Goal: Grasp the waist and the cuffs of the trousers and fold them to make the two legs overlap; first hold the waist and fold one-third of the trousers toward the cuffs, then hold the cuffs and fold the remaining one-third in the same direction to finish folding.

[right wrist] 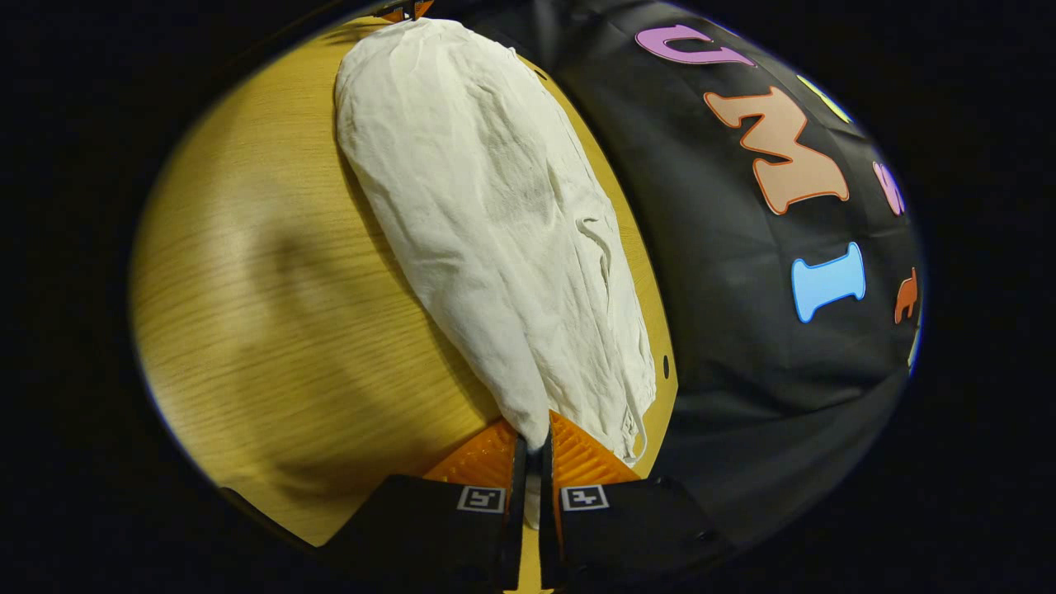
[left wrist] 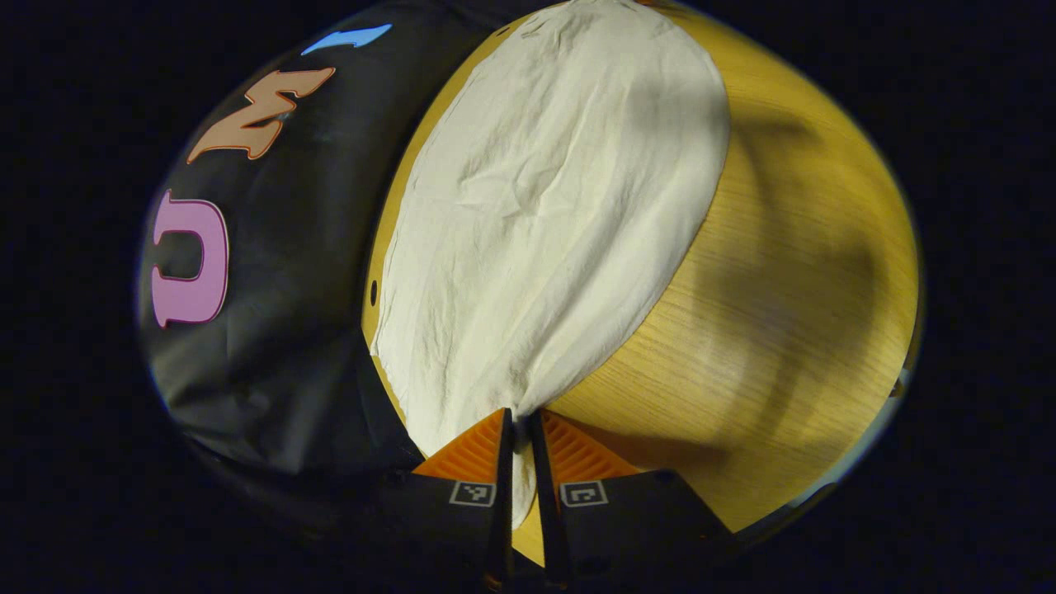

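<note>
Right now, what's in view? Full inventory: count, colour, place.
trousers: one, off-white, wrinkled, lying lengthwise on the table along its edge by the booth wall, one end pinched at each gripper.
table: one, yellow-brown wood grain, under the trousers; small dark holes near its edge.
booth wall: one, black cloth, beyond the table edge.
left gripper: one, at the bottom of the left gripper view, fingers closed on one end of the trousers.
right gripper: one, at the bottom of the right gripper view, fingers closed on the other end.
</note>
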Demonstrator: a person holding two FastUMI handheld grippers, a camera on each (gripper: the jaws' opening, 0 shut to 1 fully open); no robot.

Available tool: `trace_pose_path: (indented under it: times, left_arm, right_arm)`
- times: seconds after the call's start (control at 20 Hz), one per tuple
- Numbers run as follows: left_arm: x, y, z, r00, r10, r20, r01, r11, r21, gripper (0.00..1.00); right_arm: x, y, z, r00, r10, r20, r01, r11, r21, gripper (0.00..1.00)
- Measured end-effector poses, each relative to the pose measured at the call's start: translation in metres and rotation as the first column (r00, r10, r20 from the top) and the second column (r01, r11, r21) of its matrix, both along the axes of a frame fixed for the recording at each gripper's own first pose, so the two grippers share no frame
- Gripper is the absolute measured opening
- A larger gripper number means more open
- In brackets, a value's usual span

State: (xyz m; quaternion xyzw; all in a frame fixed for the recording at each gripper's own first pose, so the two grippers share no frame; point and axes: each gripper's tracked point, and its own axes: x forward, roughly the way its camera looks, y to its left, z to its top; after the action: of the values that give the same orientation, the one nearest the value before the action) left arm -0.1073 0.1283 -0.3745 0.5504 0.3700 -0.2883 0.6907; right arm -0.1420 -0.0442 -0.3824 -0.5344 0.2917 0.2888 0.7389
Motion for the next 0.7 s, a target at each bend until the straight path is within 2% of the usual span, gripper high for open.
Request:
trace_pose_path:
  times: [0.05,0.1,0.3,0.35,0.4,0.5,0.65,0.7]
  left_arm:
    - [-0.001,0.000,0.000,1.000,0.012,0.001,-0.012,1.000,-0.010,0.04]
    - [0.000,0.000,0.000,1.000,0.021,0.009,-0.021,1.000,-0.011,0.02]
    - [0.000,0.000,0.002,0.999,0.011,0.051,-0.012,1.000,0.015,0.00]
    - [0.000,0.000,0.002,0.998,0.022,0.052,-0.022,1.000,0.015,0.00]
    - [-0.002,0.001,0.002,0.998,0.049,0.048,-0.049,0.999,0.005,0.00]
    - [0.001,0.000,0.007,0.994,0.088,0.061,-0.087,0.996,-0.022,0.00]
    - [0.008,0.005,0.027,0.985,0.131,0.113,-0.127,0.991,-0.046,0.00]
    - [0.016,0.006,0.037,0.977,0.150,0.151,-0.143,0.988,-0.056,0.00]
  right_arm:
    - [0.000,0.000,0.000,1.000,0.000,-0.001,0.000,1.000,-0.002,0.11]
    - [0.000,0.000,0.001,1.000,0.000,-0.001,0.000,1.000,-0.004,0.11]
    - [0.001,0.000,0.001,1.000,-0.010,-0.004,0.010,1.000,0.000,0.11]
    - [0.002,-0.001,0.001,0.999,-0.029,-0.016,0.029,0.999,0.018,0.07]
    - [0.004,-0.002,0.003,0.999,-0.051,-0.018,0.052,0.998,0.037,0.10]
    - [0.014,-0.002,0.018,0.997,-0.074,0.021,0.073,0.996,0.057,0.10]
    - [0.025,-0.005,0.045,0.993,-0.086,0.078,0.080,0.994,0.079,0.07]
    - [0.030,-0.005,0.053,0.991,-0.093,0.100,0.084,0.993,0.089,0.09]
